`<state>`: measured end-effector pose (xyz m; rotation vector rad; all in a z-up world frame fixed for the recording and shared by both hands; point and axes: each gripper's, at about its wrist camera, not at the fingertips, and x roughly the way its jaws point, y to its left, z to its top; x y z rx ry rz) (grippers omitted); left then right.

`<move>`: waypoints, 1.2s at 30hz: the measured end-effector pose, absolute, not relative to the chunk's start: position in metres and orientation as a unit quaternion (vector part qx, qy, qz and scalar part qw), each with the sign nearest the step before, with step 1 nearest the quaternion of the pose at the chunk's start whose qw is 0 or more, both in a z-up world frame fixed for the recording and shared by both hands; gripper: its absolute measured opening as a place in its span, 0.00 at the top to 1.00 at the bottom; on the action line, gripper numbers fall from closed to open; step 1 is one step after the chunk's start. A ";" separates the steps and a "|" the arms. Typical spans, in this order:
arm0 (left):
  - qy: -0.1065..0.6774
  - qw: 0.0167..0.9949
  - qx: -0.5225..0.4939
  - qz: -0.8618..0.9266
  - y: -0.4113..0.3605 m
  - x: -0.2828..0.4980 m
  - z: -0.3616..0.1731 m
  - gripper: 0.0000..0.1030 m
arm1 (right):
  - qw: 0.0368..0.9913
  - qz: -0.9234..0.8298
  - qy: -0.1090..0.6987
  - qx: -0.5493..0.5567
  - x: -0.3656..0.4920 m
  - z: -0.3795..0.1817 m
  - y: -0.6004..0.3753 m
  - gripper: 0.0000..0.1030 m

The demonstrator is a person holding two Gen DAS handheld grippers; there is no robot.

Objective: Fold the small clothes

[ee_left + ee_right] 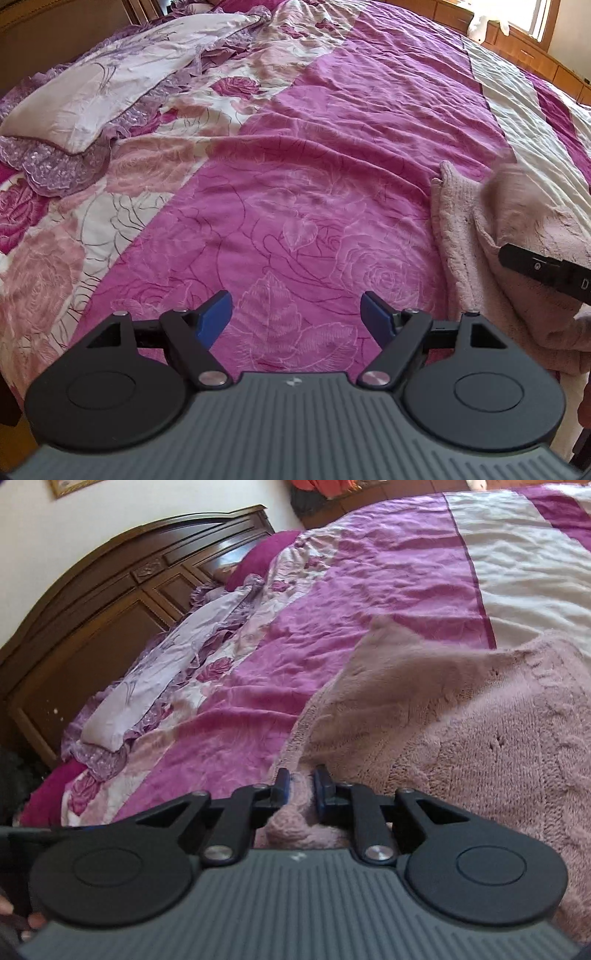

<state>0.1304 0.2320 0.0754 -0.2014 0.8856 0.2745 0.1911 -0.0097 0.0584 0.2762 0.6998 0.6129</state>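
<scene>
A pale pink knitted garment lies on the magenta floral bedspread, with one part of it raised and blurred. My right gripper is shut on a bunched edge of this garment, pink knit squeezed between its blue pads. In the left wrist view the same garment lies at the right. My left gripper hovers open over bare bedspread to the left of the garment, nothing between its fingers. The black body of the right gripper pokes in at the right edge, over the garment.
A lilac pillow with a lace frill lies at the head of the bed. A dark wooden headboard stands behind it. A cream stripe of the cover runs along the far side. Wooden furniture and a window are beyond.
</scene>
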 end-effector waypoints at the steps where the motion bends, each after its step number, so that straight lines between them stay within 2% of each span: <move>1: 0.425 0.890 -0.097 0.129 0.231 0.131 0.076 0.21 | 0.884 0.298 0.336 0.134 0.189 0.061 -0.011 0.80; 6: 0.411 0.899 -0.098 0.110 0.221 0.132 0.086 0.21 | 0.882 0.316 0.323 0.137 0.170 0.076 -0.029 0.70; 9: 0.399 0.907 -0.106 0.088 0.209 0.132 0.097 0.21 | 0.892 0.300 0.302 0.154 0.158 0.084 -0.050 0.41; 10: 0.396 0.909 -0.108 0.079 0.205 0.133 0.100 0.21 | 0.897 0.290 0.294 0.159 0.152 0.086 -0.058 0.38; 17: 0.385 0.916 -0.110 0.015 0.163 0.154 0.115 0.21 | 0.935 0.185 0.268 0.139 0.138 0.091 -0.104 0.38; 21: 0.381 0.918 -0.105 -0.019 0.137 0.175 0.114 0.21 | 0.932 0.143 0.279 0.181 0.142 0.080 -0.133 0.38; 28: 0.390 0.914 -0.100 -0.043 0.111 0.216 0.090 0.21 | 0.924 0.118 0.295 0.213 0.146 0.059 -0.155 0.38; 36: 0.400 0.901 -0.155 -0.062 0.114 0.238 0.053 0.23 | 0.919 0.116 0.289 0.240 0.142 0.043 -0.164 0.37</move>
